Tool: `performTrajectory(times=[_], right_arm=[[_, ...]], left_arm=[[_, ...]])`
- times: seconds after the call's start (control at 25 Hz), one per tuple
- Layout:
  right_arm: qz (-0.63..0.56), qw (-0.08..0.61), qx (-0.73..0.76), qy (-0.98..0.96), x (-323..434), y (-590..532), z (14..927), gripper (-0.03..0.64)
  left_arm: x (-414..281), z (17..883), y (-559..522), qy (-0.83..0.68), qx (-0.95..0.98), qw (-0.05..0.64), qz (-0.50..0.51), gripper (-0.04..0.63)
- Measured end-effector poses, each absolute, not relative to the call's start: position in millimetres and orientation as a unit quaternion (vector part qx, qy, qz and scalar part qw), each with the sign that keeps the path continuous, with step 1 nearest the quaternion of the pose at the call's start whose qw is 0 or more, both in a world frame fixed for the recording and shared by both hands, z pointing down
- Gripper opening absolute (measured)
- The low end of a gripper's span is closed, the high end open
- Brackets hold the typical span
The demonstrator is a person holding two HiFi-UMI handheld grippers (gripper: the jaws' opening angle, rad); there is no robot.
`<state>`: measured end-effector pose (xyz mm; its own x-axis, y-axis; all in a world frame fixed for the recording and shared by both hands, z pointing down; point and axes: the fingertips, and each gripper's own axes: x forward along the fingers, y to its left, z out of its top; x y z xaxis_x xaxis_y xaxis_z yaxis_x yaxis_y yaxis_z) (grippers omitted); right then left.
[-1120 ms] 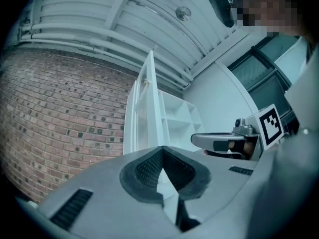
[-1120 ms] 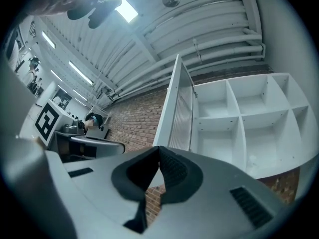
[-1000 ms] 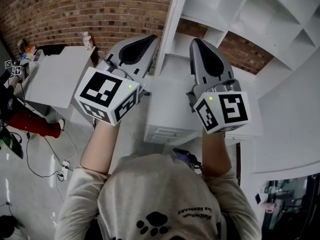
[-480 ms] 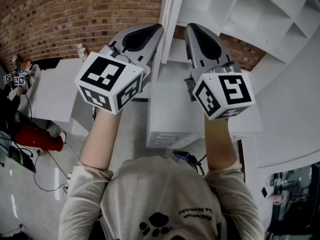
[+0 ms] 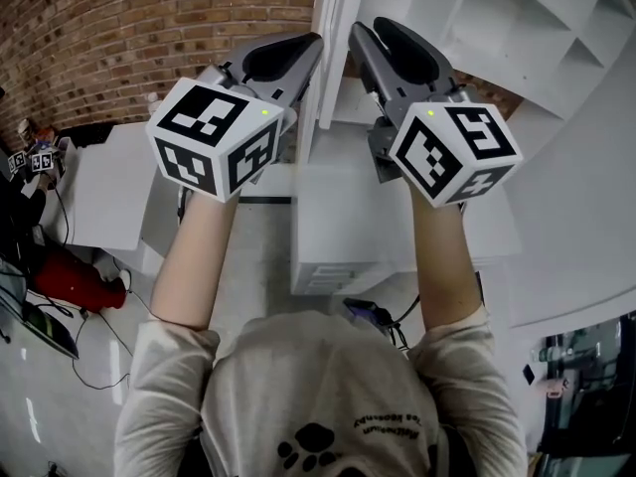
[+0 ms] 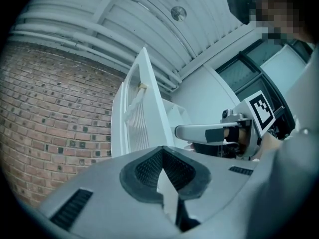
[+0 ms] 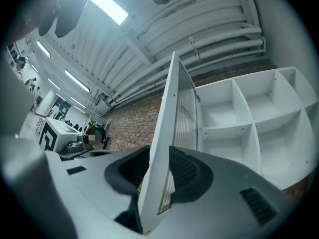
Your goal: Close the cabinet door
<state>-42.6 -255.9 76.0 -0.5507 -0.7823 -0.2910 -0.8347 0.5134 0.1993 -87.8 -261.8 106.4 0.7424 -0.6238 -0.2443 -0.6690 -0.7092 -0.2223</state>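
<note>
The white cabinet door [image 5: 330, 38] stands open, edge-on toward me, with slats on its face [image 7: 184, 118]. My right gripper [image 5: 363, 38] is raised just right of that edge. In the right gripper view its jaws [image 7: 159, 156] are opening, and the door's edge [image 7: 167, 133] stands between the pads. My left gripper [image 5: 308, 48] is held up on the door's left side. Its pads [image 6: 162, 151] meet at the tip with nothing held. From the left gripper view the door [image 6: 142, 113] rises ahead, and the right gripper [image 6: 179, 132] reaches in from the right.
Open white cabinet shelves [image 5: 477, 8] fill the upper right. A white drawer unit [image 5: 338, 227] sits below the grippers, and a white table [image 5: 109, 182] stands at the left before the brick wall [image 5: 149, 28]. A red object [image 5: 75, 281] and cables lie on the floor.
Both grippers have risen and drawn closer to the door's edge. The right gripper's jaws have parted, and the door's edge is now between them.
</note>
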Motion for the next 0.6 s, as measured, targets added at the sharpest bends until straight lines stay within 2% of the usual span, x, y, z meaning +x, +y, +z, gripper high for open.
performTrajectory(times=[0.2, 0.6], right_arm=[[0.173, 0.052, -0.469, 0.865, -56, -261, 69, 0.133], [0.185, 0.034, -0.503, 0.844, -67, -269, 70, 0.141]], left_arm=[[-88, 99, -265, 0.348, -0.922, 0.155, 0.071, 0.008], [-92, 97, -267, 0.347, -0.921, 0.160, 0.069, 0.008]])
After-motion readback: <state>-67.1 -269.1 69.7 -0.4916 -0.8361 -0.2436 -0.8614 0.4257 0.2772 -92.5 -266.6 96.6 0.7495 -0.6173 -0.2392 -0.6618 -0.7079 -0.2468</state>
